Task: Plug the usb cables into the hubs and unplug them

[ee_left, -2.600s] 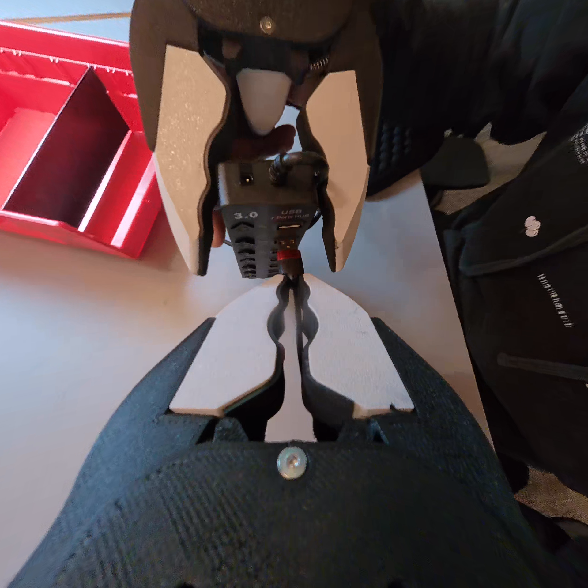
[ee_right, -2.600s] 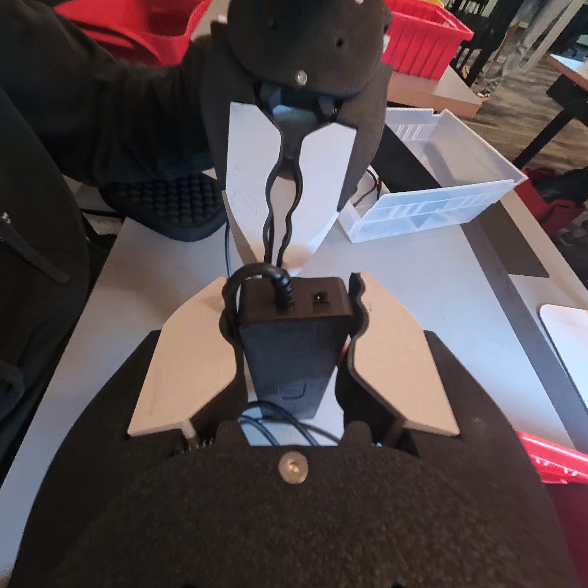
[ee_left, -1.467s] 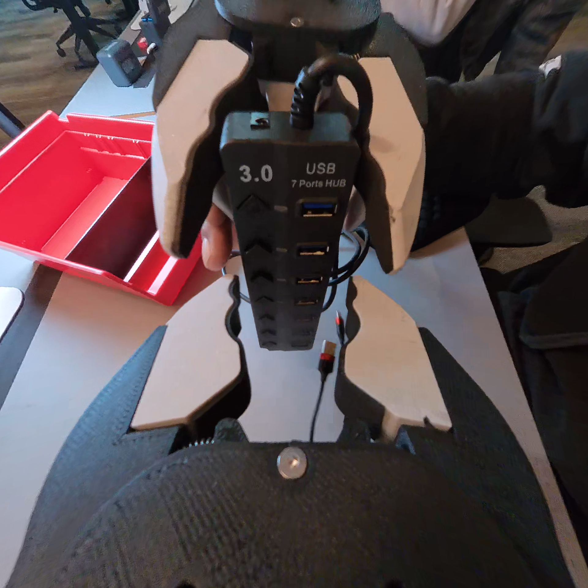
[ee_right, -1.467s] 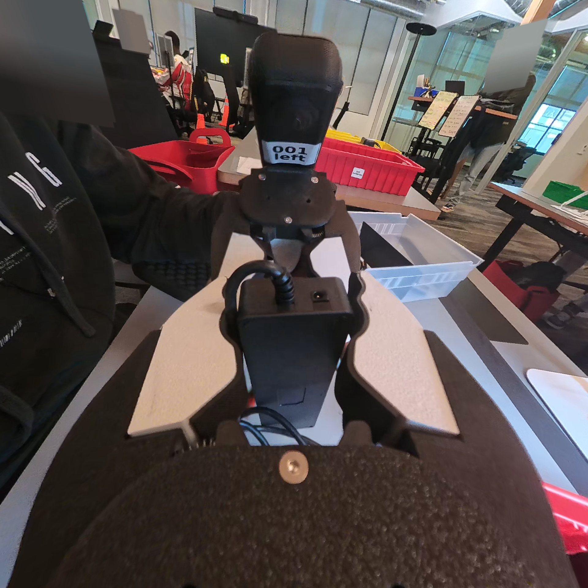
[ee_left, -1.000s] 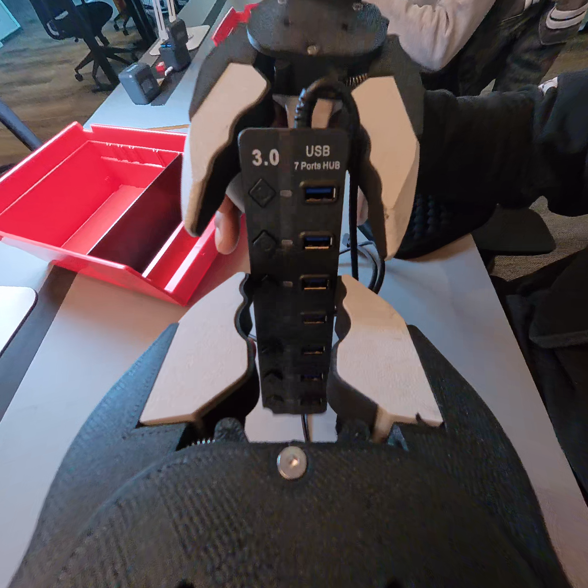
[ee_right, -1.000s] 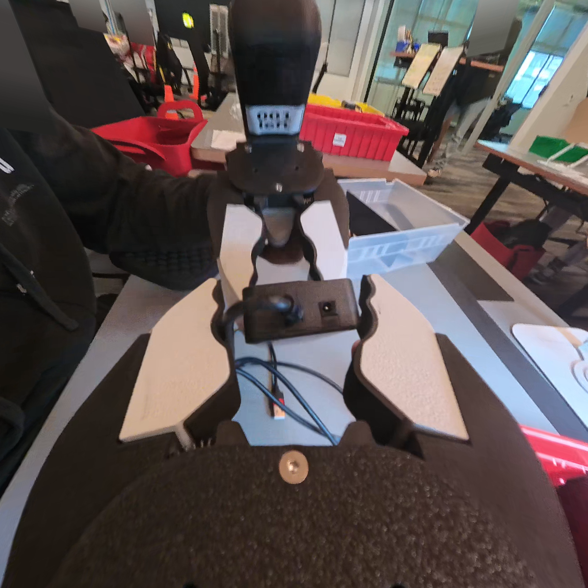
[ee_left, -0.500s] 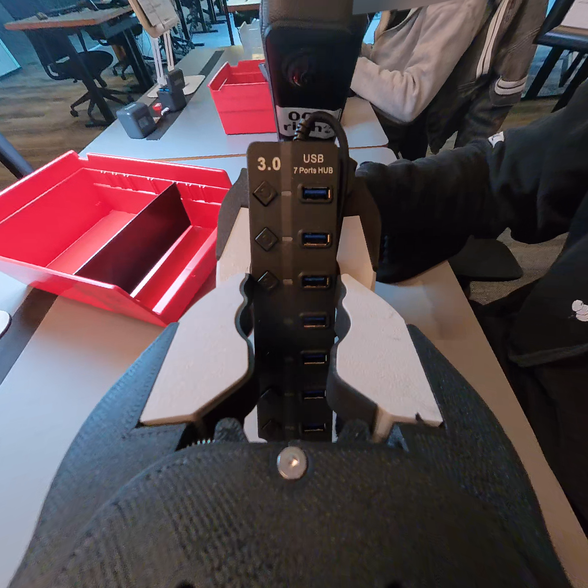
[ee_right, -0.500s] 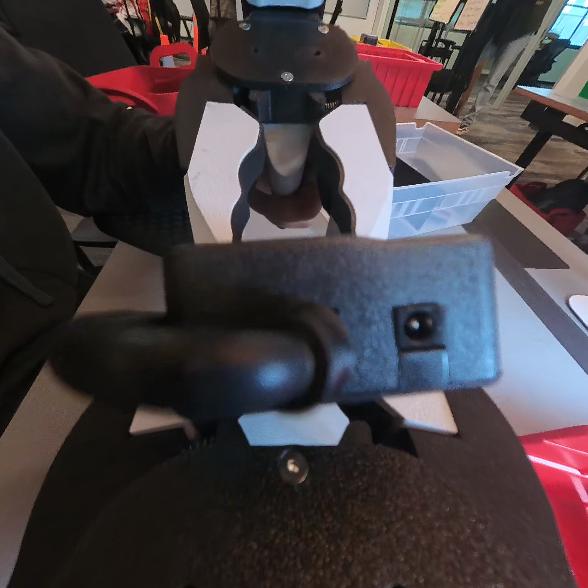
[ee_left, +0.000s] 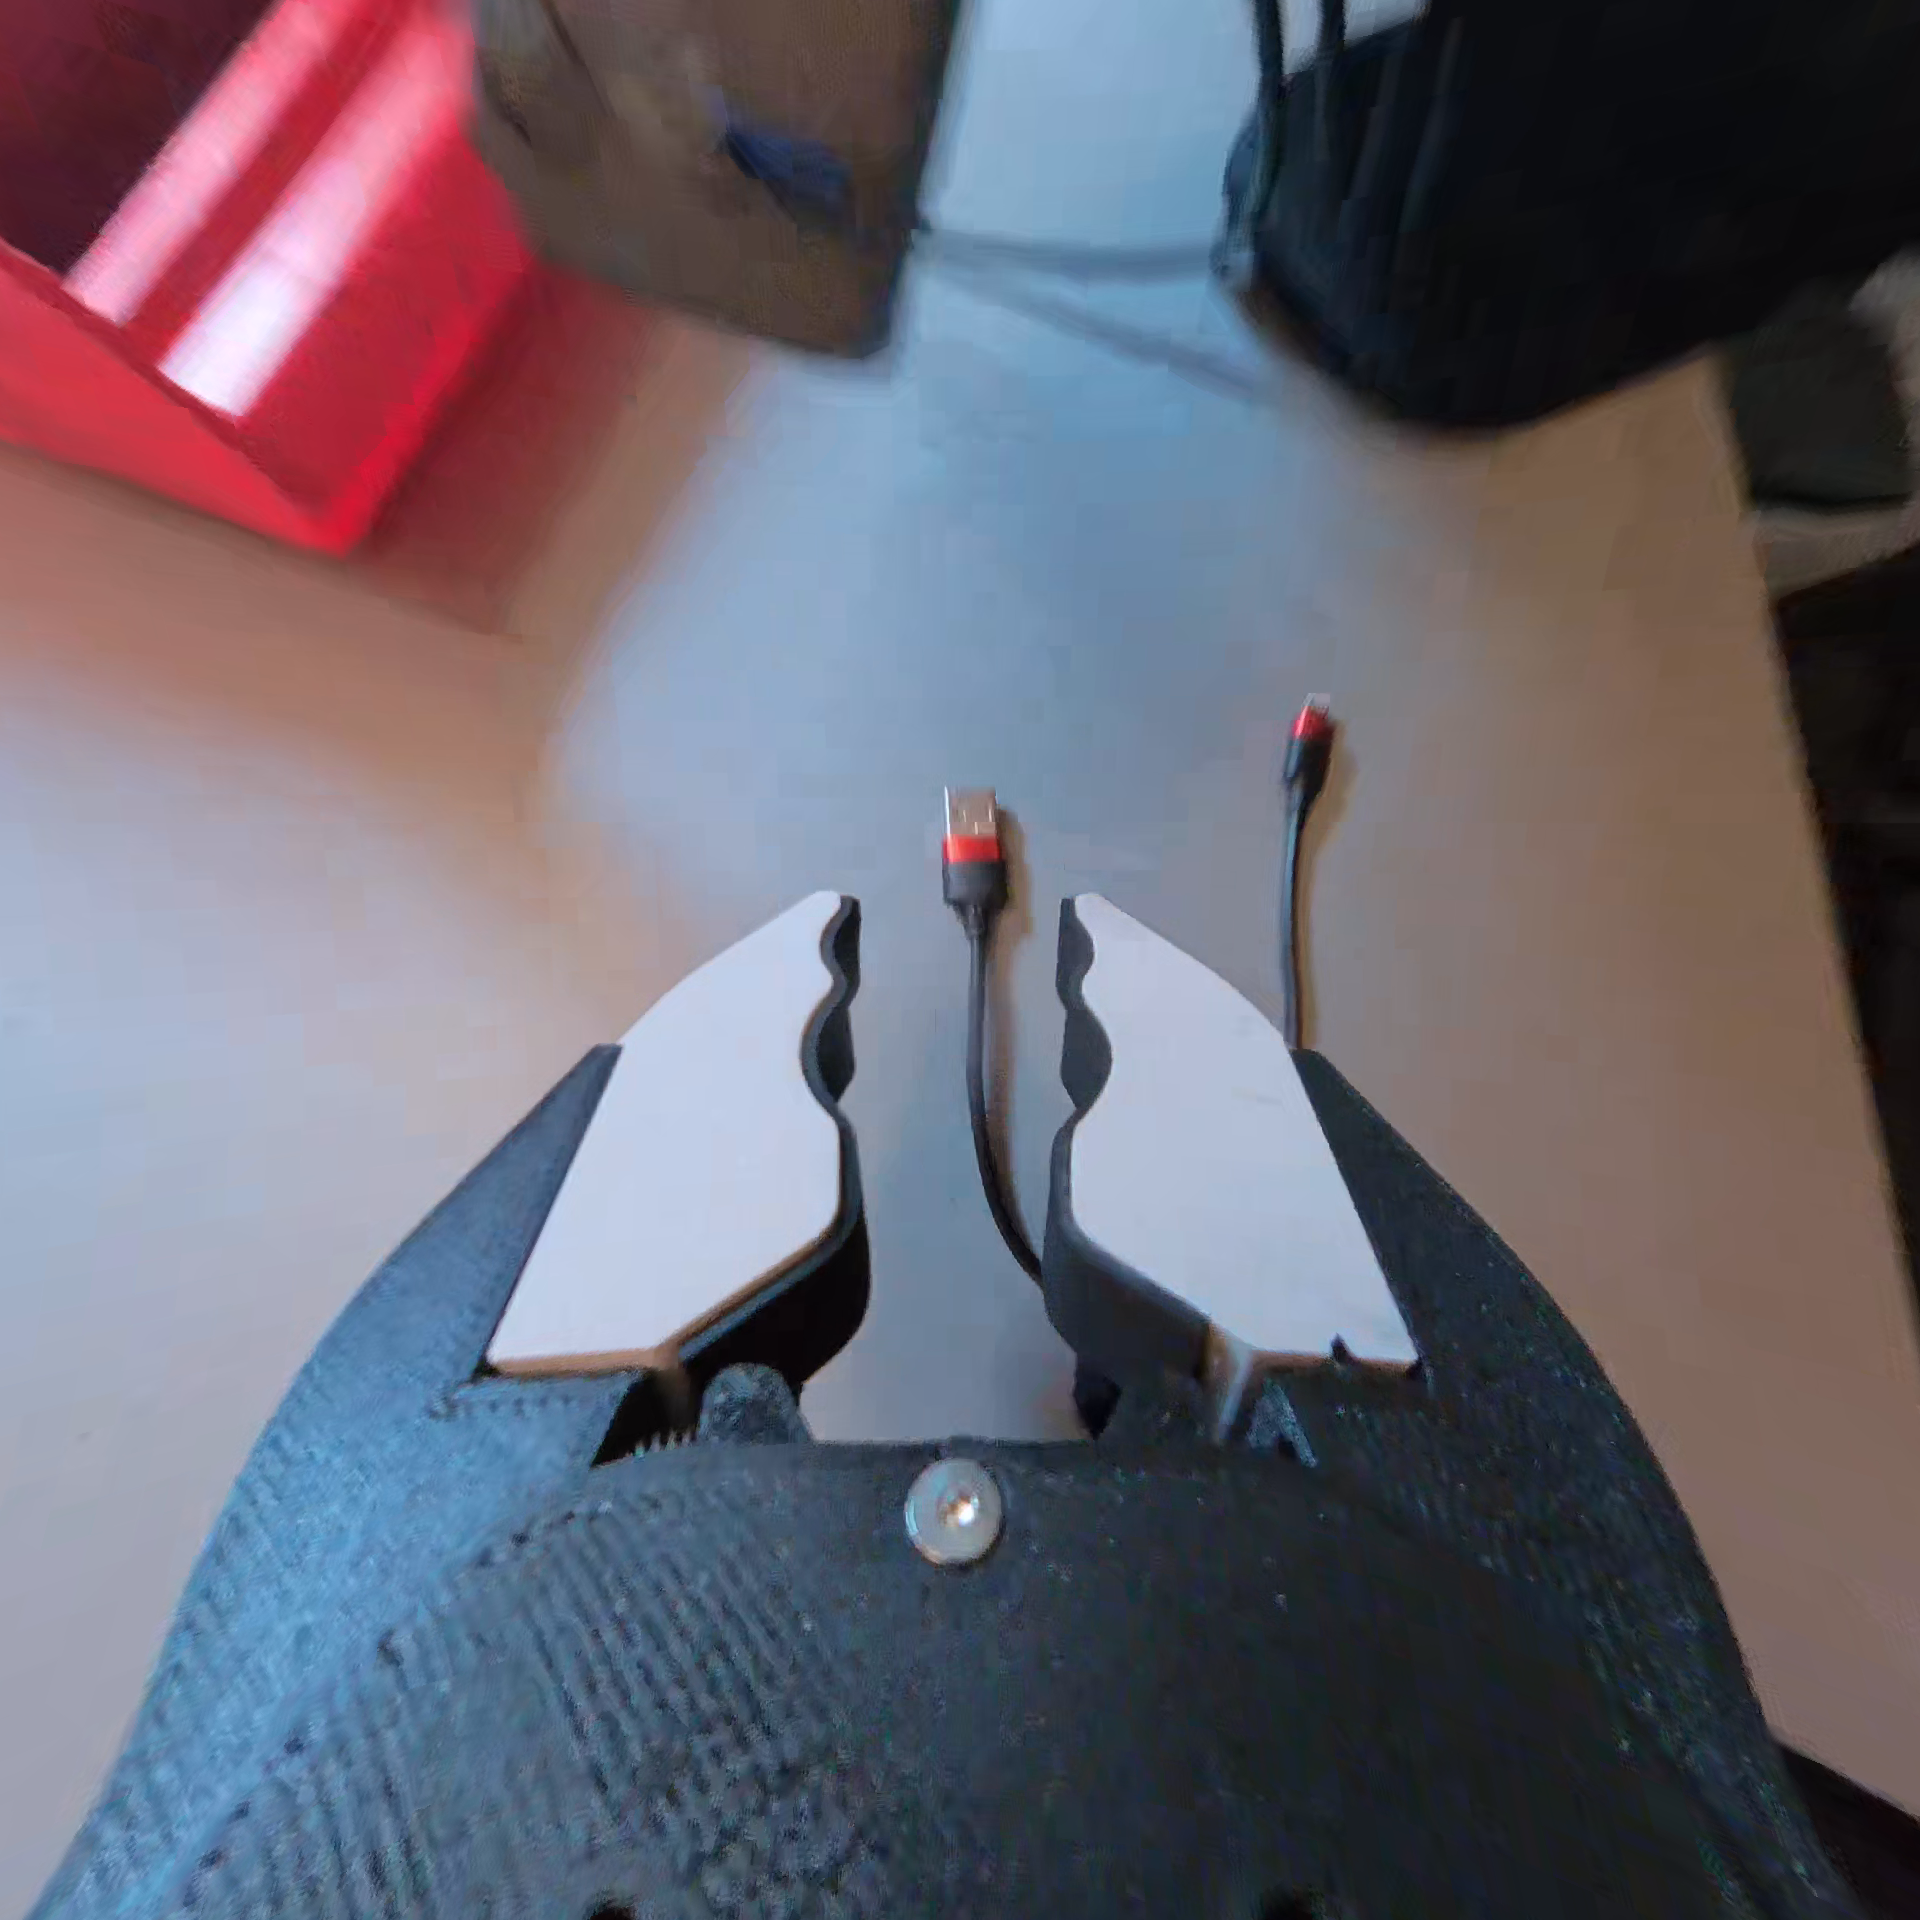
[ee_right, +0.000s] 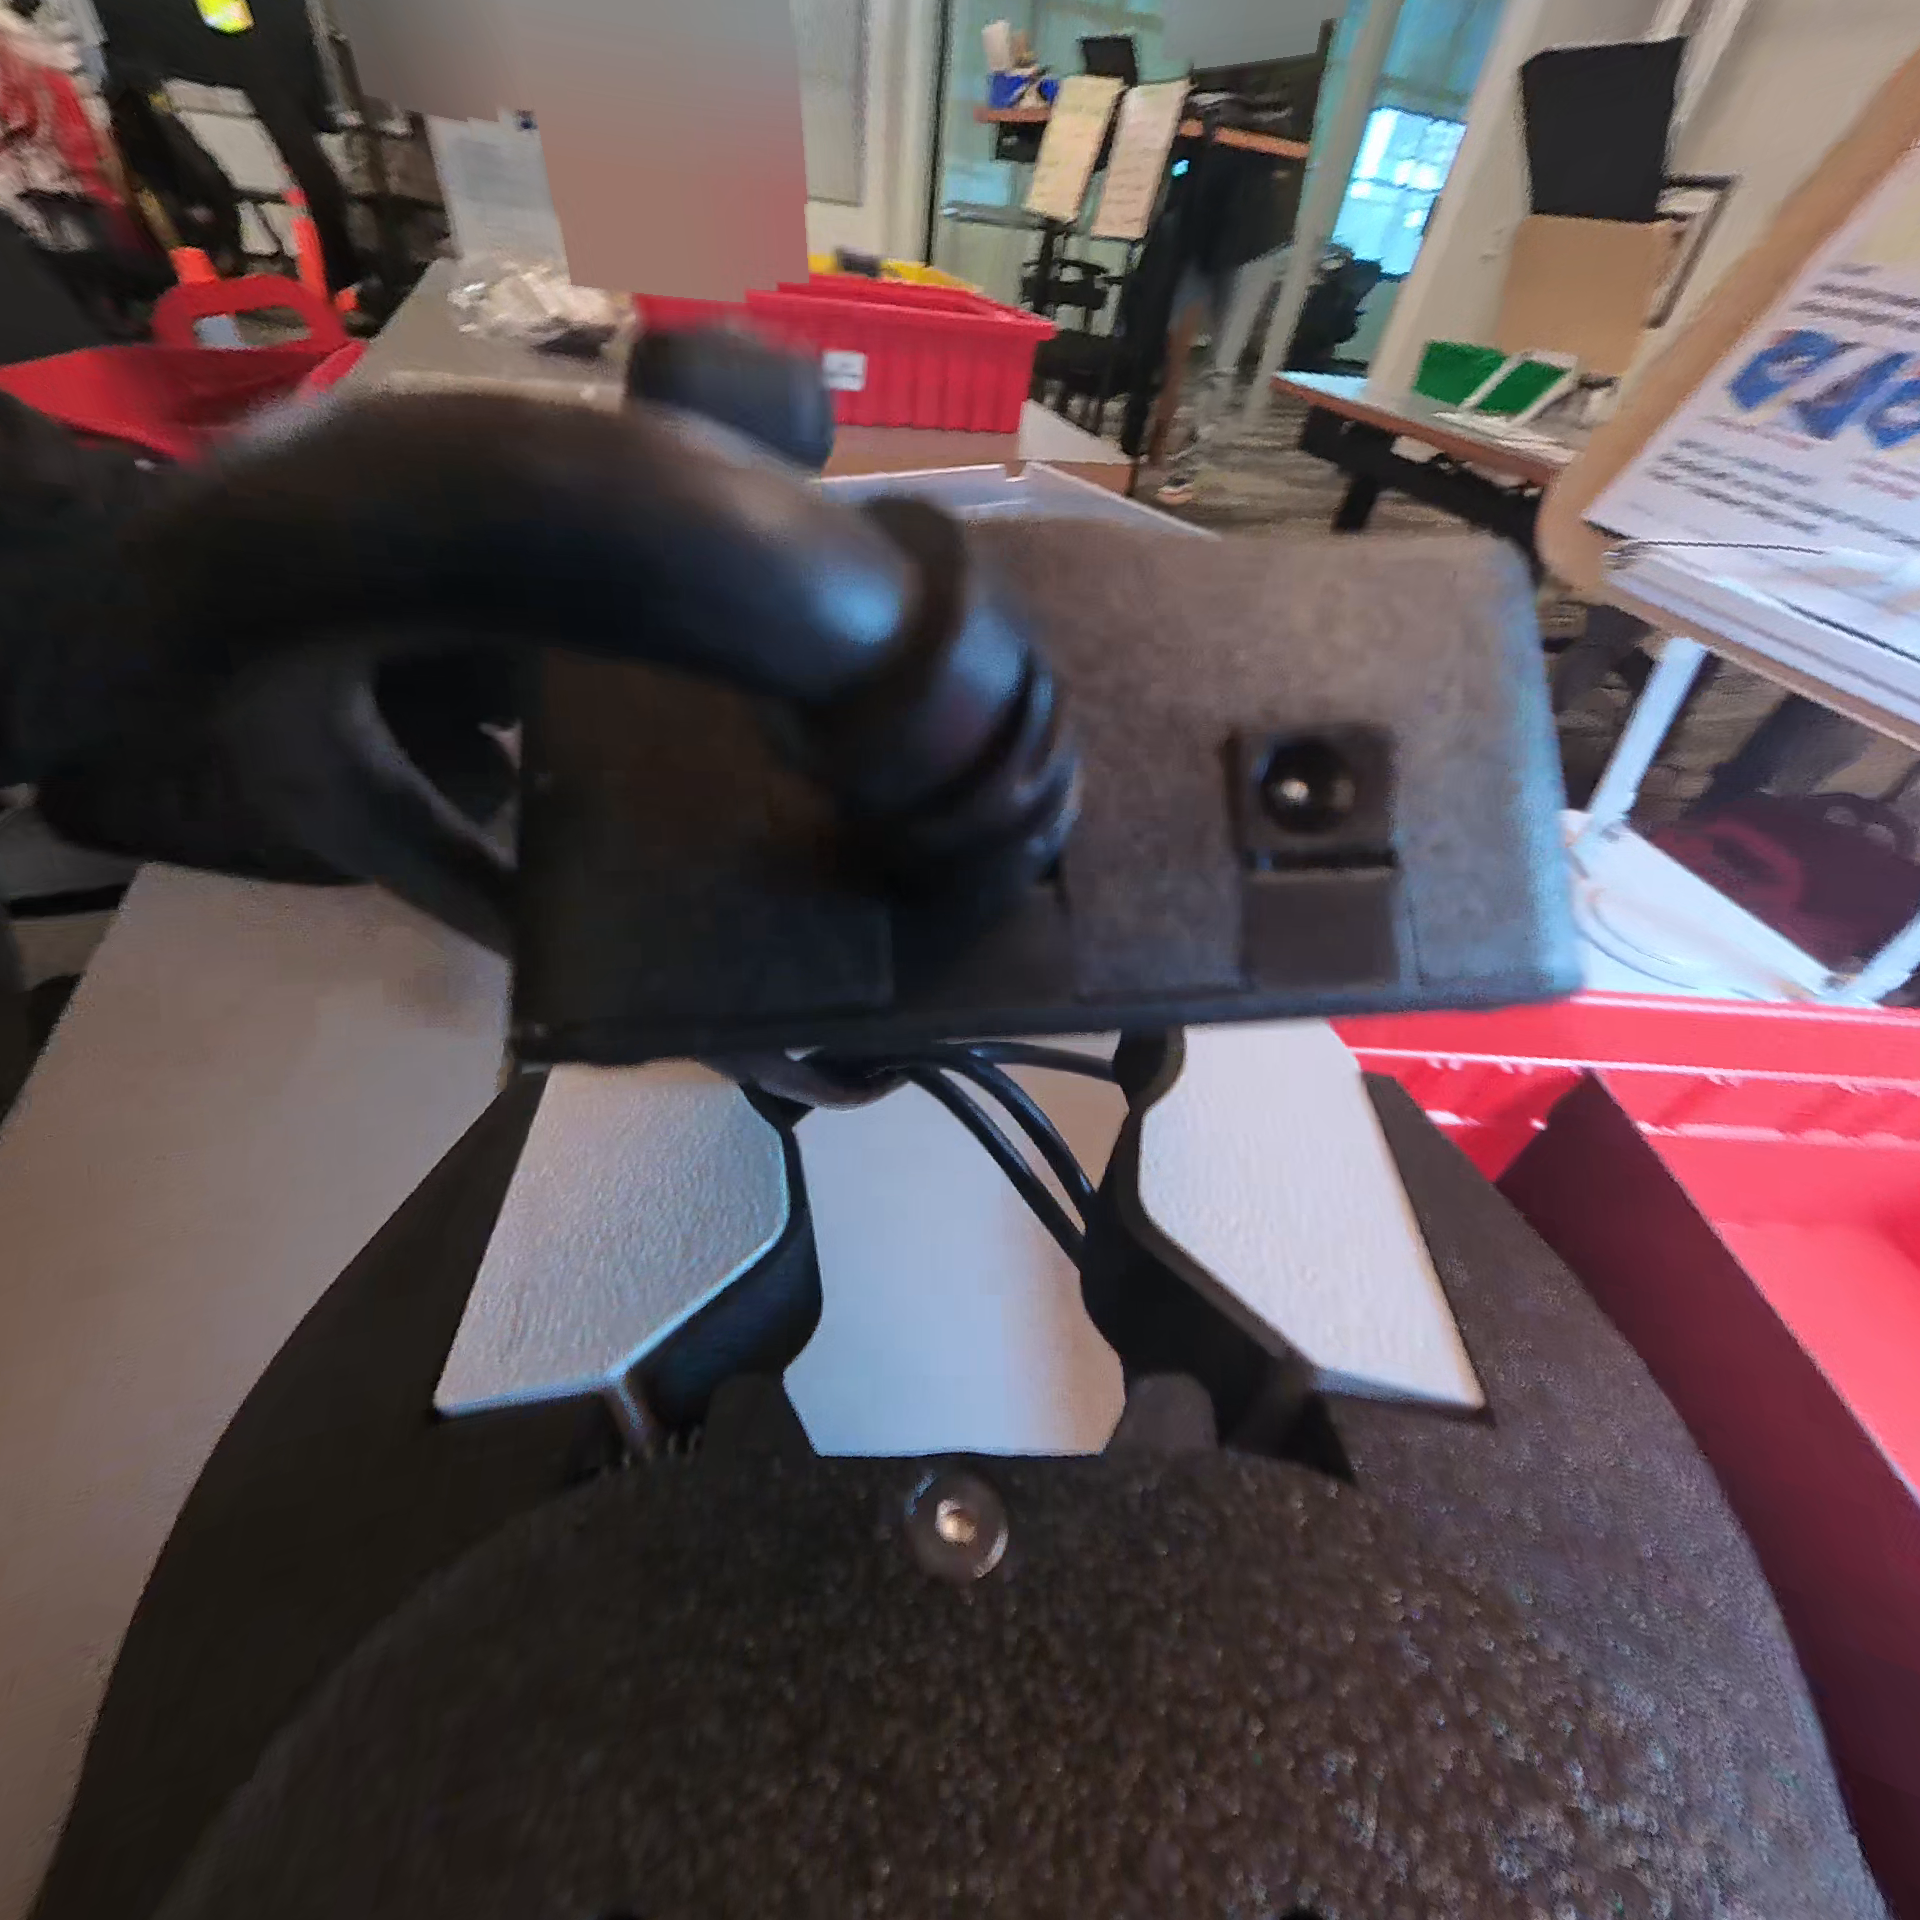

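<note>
My left gripper [ee_left: 958, 909] is open and empty, low over the table. A black USB cable [ee_left: 982, 1049] runs between its fingers, and its red-and-black USB-A plug [ee_left: 971, 842] lies just past the fingertips. The cable's small plug [ee_left: 1311, 732] lies to the right. My right gripper [ee_right: 956, 1060] is shut on the black USB hub [ee_right: 1195, 675]. The hub's end face, with its thick cable [ee_right: 582, 520] and round socket [ee_right: 1309, 790], sits close to the camera and hides the fingertips. A blurred dark block with blue spots [ee_left: 727, 156] at the top of the left wrist view looks like the hub.
A red bin [ee_left: 239, 291] stands at the table's far left in the left wrist view, and it shows at the right in the right wrist view [ee_right: 1714, 1195]. A black sleeve [ee_left: 1507, 208] is at the top right. The grey table [ee_left: 312, 935] ends at the right. Across from one pair of fingers to the other is roughly 15 cm.
My left gripper let go of the hub, opened and dropped down to the cable on the table. The hub stays in my right gripper, which has swung toward the red bin.
</note>
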The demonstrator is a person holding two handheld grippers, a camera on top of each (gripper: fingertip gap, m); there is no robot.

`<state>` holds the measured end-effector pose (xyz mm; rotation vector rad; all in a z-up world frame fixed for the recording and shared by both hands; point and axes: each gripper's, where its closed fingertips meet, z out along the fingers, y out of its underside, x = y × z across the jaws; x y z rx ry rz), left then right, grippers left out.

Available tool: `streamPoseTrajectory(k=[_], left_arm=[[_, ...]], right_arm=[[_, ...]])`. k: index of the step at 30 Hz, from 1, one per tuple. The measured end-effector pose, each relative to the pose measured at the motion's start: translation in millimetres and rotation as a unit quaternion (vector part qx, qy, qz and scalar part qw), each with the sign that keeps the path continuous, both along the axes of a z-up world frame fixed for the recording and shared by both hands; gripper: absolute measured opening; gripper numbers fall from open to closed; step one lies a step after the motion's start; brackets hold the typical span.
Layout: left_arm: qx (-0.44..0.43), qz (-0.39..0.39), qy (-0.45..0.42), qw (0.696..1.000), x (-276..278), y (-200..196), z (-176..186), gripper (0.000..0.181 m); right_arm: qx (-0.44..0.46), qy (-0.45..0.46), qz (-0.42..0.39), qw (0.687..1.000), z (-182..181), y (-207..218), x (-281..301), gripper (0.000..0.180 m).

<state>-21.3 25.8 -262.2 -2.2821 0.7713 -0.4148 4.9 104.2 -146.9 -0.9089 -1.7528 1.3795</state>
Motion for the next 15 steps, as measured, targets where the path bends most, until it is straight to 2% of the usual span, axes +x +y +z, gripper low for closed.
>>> streamPoseTrajectory(k=[2, 8, 15], left_arm=[[-0.018, -0.008, 0.024, 1.000, 5.1, 1.2, -19.9, 0.035], [-0.043, -0.017, 0.069, 0.997, 7.6, -0.3, -39.6, 0.026], [-0.020, -0.014, 0.093, 0.995, 13.8, 10.0, -42.0, 0.013]], right_arm=[[-0.009, 0.004, -0.014, 1.000, -1.3, 6.9, -2.1, 0.062], [-0.014, -0.008, 0.002, 1.000, -11.0, 3.8, -5.8, 0.062], [0.002, -0.019, 0.023, 1.000, -19.1, -4.1, -5.0, 0.062]])
